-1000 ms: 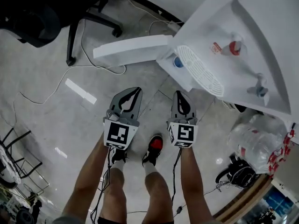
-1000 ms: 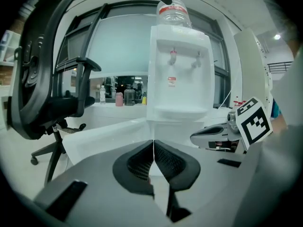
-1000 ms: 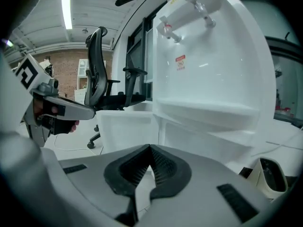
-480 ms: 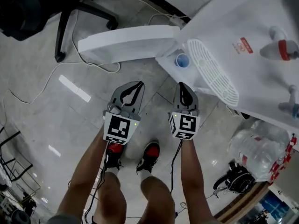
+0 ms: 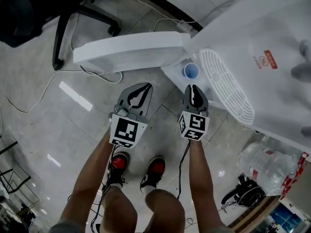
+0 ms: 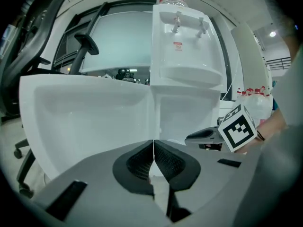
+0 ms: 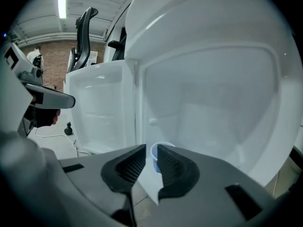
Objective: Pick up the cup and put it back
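Small blue cup (image 5: pixel 191 71) stands upright, mouth open, inside the white dispenser's (image 5: pixel 272 38) open lower compartment.

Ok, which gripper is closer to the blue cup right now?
Right. The right gripper points at the blue cup just ahead, nothing between its jaws, which have just been opening. The left gripper sits farther off, to the cup's left in the head view.

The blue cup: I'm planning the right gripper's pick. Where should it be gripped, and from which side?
Probably best to grip the cup across its side wall, just below the rim, coming in level from the front through the open side of the compartment. It stands upright, mouth up, with walls behind. The right gripper, jaws just opening and empty, faces it.
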The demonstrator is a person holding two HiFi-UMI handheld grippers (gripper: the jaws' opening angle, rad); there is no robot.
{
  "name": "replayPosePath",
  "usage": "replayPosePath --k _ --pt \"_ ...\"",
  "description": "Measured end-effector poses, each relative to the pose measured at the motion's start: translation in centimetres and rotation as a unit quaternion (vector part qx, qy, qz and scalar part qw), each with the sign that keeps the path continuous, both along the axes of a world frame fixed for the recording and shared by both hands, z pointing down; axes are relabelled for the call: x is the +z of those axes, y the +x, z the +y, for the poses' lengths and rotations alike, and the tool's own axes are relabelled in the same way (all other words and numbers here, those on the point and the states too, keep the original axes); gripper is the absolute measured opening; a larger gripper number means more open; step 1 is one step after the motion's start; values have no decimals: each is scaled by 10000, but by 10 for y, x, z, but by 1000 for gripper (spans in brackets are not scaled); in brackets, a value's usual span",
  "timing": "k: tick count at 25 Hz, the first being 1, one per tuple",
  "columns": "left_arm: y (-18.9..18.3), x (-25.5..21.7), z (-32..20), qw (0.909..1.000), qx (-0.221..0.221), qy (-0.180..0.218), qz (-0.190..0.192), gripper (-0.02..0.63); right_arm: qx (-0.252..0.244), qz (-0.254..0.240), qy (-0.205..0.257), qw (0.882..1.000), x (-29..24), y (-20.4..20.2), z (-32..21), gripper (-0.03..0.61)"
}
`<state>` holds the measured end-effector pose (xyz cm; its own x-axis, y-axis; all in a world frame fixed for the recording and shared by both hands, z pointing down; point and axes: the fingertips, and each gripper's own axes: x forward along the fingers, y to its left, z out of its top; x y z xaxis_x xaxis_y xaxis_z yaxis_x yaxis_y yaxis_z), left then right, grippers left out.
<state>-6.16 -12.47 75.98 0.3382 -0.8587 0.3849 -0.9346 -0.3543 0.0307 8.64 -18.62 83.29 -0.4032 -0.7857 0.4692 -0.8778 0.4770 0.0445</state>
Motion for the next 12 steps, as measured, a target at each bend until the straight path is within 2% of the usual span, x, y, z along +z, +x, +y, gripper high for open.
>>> replayPosePath --k 2,4,8,12 --pt "1 3 -3 10000 3 17 2 25 51 -38 -62 10000 8 4 -8 122" --pt "1 8 -5 10000 -5 15 1 25 121 -82 -150 9998 17 6 -15 160" --pt "-1 17 -12 10000 -63 16 19 25 194 -70 -258 9995 35 8 -29 303" --pt "-5 26 -16 9999 -117 11 7 25 222 6 -324 9992 52 8 -41 350"
